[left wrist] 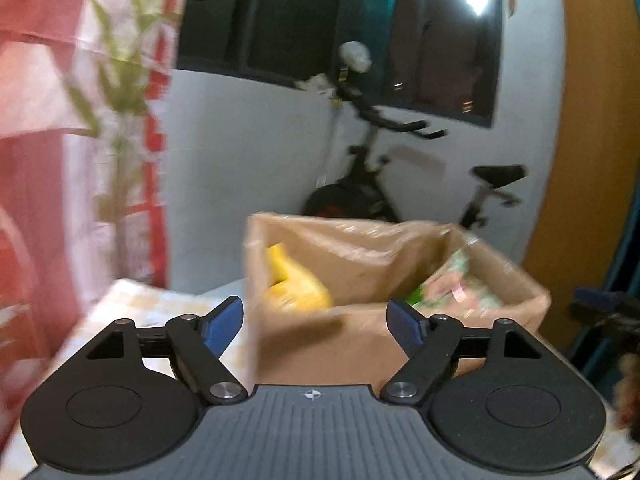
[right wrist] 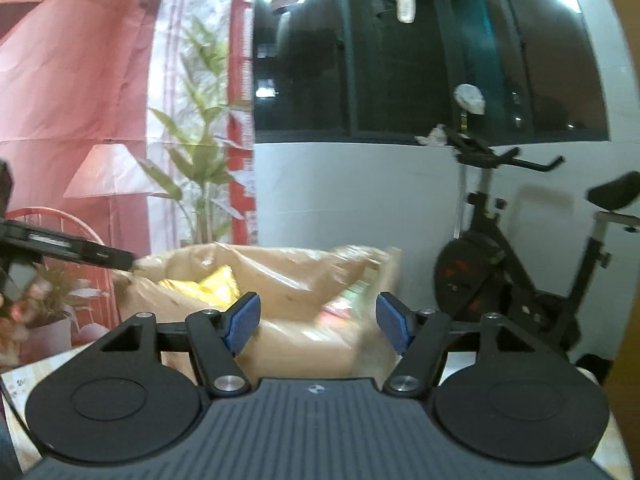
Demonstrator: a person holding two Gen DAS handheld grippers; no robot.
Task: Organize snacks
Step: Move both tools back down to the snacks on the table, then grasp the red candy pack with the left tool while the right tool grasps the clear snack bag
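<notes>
- Checked cloth covers the table nearest both cameras, with a pale wall and an exercise bike behind.
- Left gripper and right gripper both hang with jaws spread, holding nothing.
- Ahead sits the cardboard box, open-topped and plastic-lined.
- A yellow packet lies inside left, a green-pink packet inside right.
- Best approach, I judge: descend over one packet and pinch an edge, avoiding the liner.

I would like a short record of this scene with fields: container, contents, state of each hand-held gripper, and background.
container: open cardboard box lined with clear plastic, on a table
contents: yellow snack bag at one side, green and pink packets at the other
left hand-held gripper: open, holding nothing, facing the box
right hand-held gripper: open, holding nothing, facing the box
background: exercise bike, dark window, red curtain
</notes>
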